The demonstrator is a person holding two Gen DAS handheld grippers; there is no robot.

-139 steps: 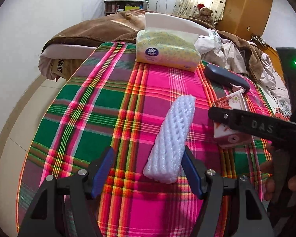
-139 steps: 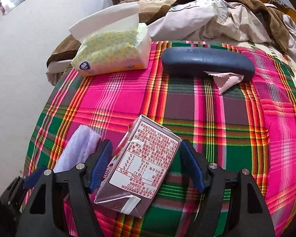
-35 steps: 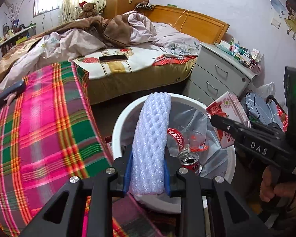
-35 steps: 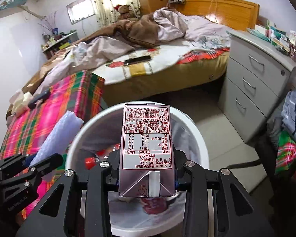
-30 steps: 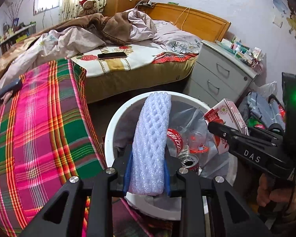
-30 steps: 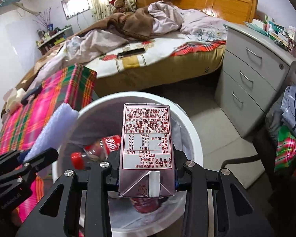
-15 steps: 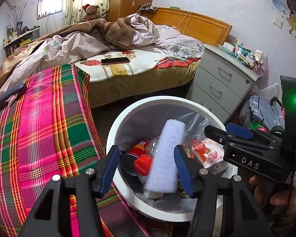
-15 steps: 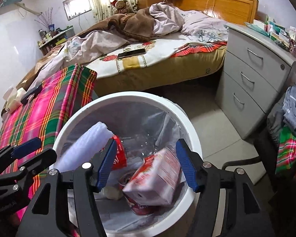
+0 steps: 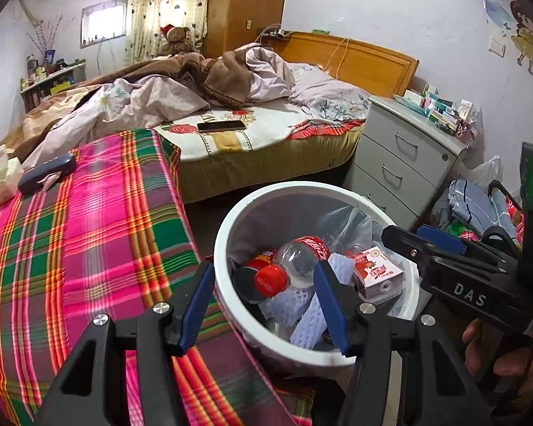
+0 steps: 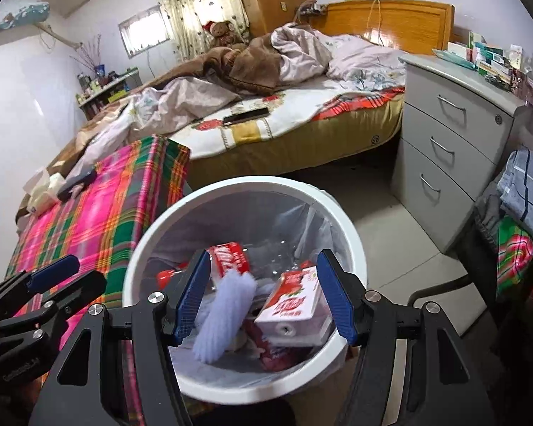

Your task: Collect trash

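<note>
Foam net sleeve (image 9: 307, 316) and milk carton (image 10: 295, 305) now inside white bin (image 9: 227, 227), no longer clamped. Left hand-held gripper (image 9: 263, 307) and right hand-held gripper (image 10: 263, 296) released, empty above bin. Tabletop (image 9: 71, 241) shows tissue pack, glasses case only; collection likely complete.

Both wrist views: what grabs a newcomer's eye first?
The round white trash bin lined with clear plastic sits dead centre, holding a white foam net sleeve, a red-and-white drink carton and a clear red-capped bottle. Both the left gripper and right gripper hang open and empty above it. To the left lies the loud pink-and-green plaid cloth.
</note>
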